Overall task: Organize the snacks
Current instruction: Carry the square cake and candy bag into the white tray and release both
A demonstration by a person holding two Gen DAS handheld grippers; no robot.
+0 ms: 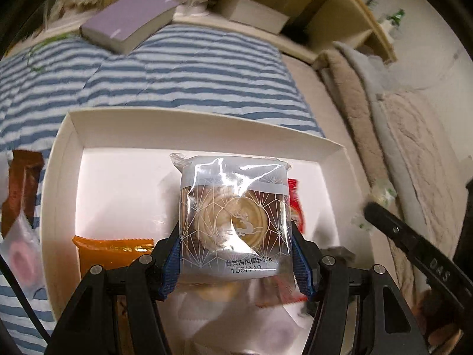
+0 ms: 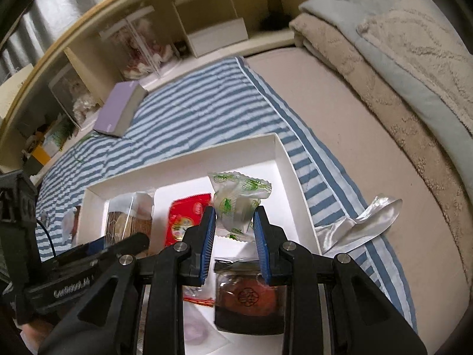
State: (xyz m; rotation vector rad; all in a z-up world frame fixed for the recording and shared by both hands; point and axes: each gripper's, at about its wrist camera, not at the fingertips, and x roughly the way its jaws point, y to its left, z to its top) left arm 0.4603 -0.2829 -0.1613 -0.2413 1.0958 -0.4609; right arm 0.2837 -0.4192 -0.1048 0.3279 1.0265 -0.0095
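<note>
Left wrist view first: the pastry packet [image 1: 233, 219] is clamped across its width by the left gripper [image 1: 236, 263], blue pads pressed into both side edges, long axis running straight ahead of the jaws. It's held over the white box [image 1: 204, 125], whose far wall lies well ahead. An orange packet [image 1: 113, 247] is seen just left of the jaws inside the box, a red packet [image 1: 295, 204] peeks out just right of them. Bare box floor is left ahead and to the left, so that's probably where this one gets set down.

Right wrist view: a green-printed wrapper [image 2: 236, 204] is pinched by the right gripper [image 2: 233, 230], sticking out forward past the fingertips, a bit crumpled. Left of these jaws the red packet [image 2: 184, 222] is seen again, and farther left the pastry with the other tool. Below the jaws a dark round cake packet [image 2: 248, 298] sits close to the camera. The box's right wall [image 2: 295, 183] lies just right of the jaws, so little room is judged to be left that side; a silver wrapper [image 2: 363, 224] lies outside on the striped quilt [image 2: 192, 109].
</note>
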